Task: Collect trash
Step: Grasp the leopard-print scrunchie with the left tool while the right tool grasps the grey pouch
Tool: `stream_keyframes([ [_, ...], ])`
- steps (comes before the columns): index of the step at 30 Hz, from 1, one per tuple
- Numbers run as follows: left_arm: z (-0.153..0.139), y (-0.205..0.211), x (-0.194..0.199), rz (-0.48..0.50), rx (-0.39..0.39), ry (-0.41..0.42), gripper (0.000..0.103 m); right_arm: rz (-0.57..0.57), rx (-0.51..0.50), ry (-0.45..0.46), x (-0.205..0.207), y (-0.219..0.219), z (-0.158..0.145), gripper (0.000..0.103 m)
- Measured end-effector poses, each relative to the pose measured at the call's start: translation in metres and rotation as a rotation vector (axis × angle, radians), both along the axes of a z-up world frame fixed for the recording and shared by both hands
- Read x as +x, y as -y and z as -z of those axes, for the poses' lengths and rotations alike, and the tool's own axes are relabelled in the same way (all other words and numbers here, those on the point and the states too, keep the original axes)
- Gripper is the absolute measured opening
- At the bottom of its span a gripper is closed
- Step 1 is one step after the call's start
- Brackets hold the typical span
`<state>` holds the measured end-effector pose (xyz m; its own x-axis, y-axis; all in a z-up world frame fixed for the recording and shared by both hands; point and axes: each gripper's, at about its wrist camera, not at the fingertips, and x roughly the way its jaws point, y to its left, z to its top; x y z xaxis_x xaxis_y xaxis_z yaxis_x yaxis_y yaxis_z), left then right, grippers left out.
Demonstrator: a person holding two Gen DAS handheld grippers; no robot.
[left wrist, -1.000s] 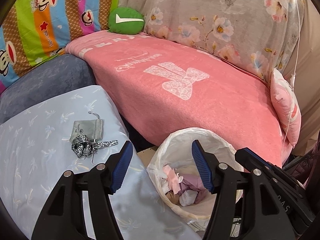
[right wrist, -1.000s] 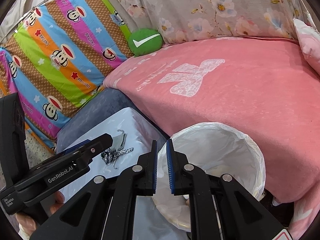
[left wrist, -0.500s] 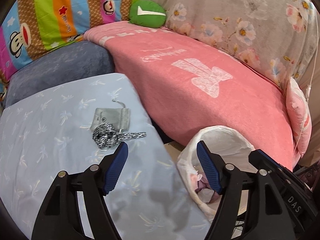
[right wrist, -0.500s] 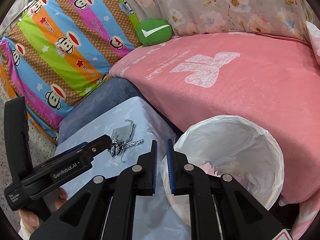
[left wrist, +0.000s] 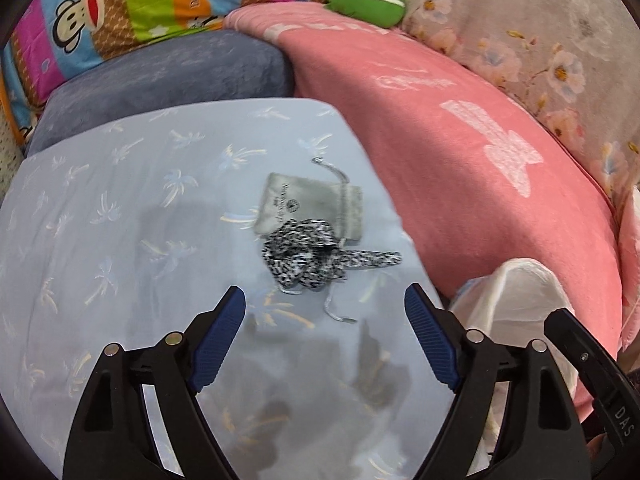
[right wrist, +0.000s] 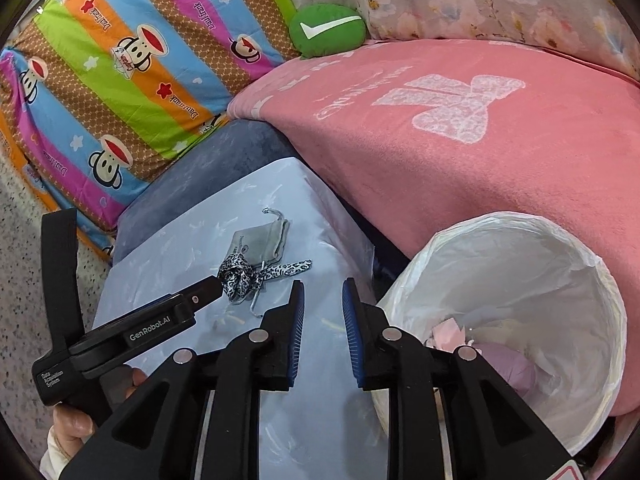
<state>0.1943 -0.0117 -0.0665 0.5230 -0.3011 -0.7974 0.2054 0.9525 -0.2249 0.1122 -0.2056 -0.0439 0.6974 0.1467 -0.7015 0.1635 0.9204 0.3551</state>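
Note:
A black-and-white leopard-print fabric strip (left wrist: pixel 308 256) lies bunched on the light blue cloth-covered surface (left wrist: pixel 120 240), partly on a grey drawstring pouch (left wrist: pixel 308 204). My left gripper (left wrist: pixel 324 316) is open and empty, just short of the strip. The strip (right wrist: pixel 244 274) and pouch (right wrist: pixel 260 242) also show in the right wrist view. My right gripper (right wrist: pixel 323 312) is slightly open and empty, above the gap between the blue surface and the white-lined trash bin (right wrist: pixel 560 280), which holds pink and purple scraps (right wrist: pixel 508 364).
A pink blanket (right wrist: pixel 480 140) covers the sofa behind the bin. A green cushion (right wrist: pixel 326 30), a striped monkey-print pillow (right wrist: pixel 120 72) and a grey-blue cushion (left wrist: pixel 160 76) lie at the back. The bin edge (left wrist: pixel 520 292) shows right of my left gripper.
My left gripper has swung left from over the bin toward the leopard strip and pouch. My right gripper has opened a little; it was shut.

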Motion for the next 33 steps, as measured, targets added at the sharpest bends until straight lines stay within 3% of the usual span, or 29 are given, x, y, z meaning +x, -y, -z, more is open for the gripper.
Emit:
stream_keyframes([
  [10,0.04,-0.009,0.041,-0.025,-0.04,-0.102,0.078,-0.031,-0.002,-0.053,0.058,-0.022,0.027,0.021],
  [12,0.046,-0.012,0.043,-0.016,-0.055,-0.113,0.07,-0.036,-0.002,-0.062,0.067,-0.026,0.031,0.021],
  [15,0.046,-0.019,0.042,-0.004,-0.052,-0.101,0.044,-0.05,0.002,-0.074,0.082,-0.035,0.038,0.021],
  [17,0.047,-0.029,0.044,-0.008,-0.053,-0.109,0.021,-0.062,0.006,-0.083,0.092,-0.041,0.043,0.022],
  [20,0.047,-0.043,0.044,-0.028,-0.043,-0.101,0.011,-0.081,0.008,-0.096,0.105,-0.052,0.05,0.025],
  [33,0.043,-0.1,0.054,-0.14,0.008,-0.058,0.008,-0.096,-0.01,-0.144,0.15,-0.087,0.08,0.031],
])
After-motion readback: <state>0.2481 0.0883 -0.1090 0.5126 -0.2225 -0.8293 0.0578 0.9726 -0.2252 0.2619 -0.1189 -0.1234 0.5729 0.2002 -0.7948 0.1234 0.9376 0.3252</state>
